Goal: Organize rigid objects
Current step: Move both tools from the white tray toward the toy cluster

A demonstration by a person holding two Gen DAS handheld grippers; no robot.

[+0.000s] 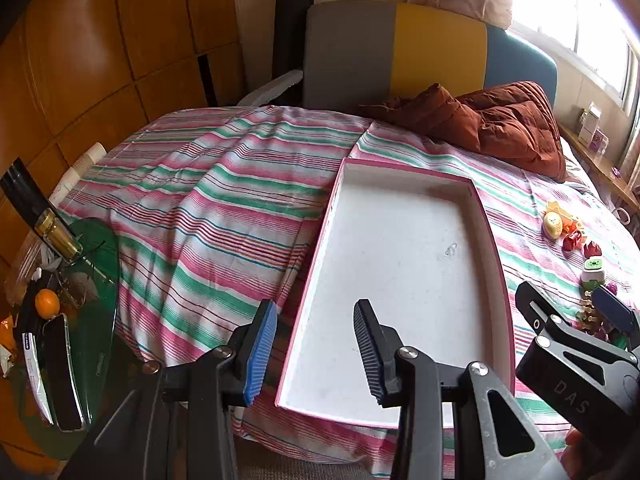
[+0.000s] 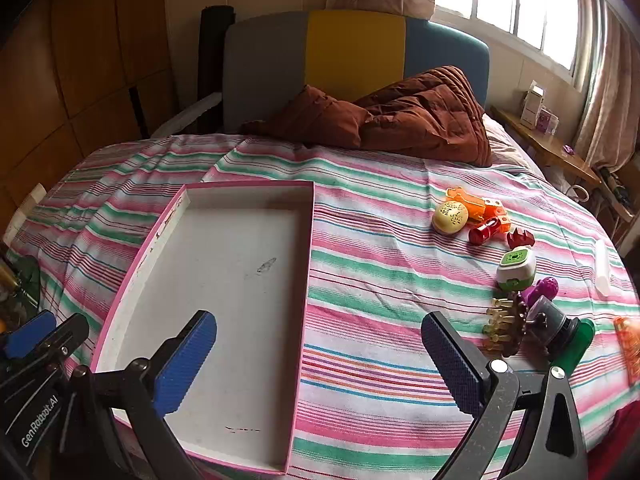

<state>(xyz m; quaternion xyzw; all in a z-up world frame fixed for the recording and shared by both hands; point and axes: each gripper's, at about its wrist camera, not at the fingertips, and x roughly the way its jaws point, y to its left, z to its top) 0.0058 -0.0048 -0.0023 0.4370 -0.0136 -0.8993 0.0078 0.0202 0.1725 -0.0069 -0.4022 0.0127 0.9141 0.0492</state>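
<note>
We have the left tongs (image 1: 316,348) part open, nothing between the pads, hovering over the near left rim of the tray (image 1: 490,216). Right tongs (image 2: 320,364) spread wide and empty, one finger above the tray's near right corner, the other above the striped sheet (image 2: 380,280).

Tray sits on the bed with nothing in it, pink rim, white floor.

Toys lie well right of the tray on the sheet: cream egg (image 2: 450,217), orange piece (image 2: 476,202), red piece (image 2: 486,233), green-white cube (image 2: 516,268), purple piece (image 2: 544,290), yellow pegs (image 2: 498,326), dark jar (image 2: 554,326).

Brown quilt (image 2: 420,120) bunched at the headboard (image 2: 352,52).
</note>
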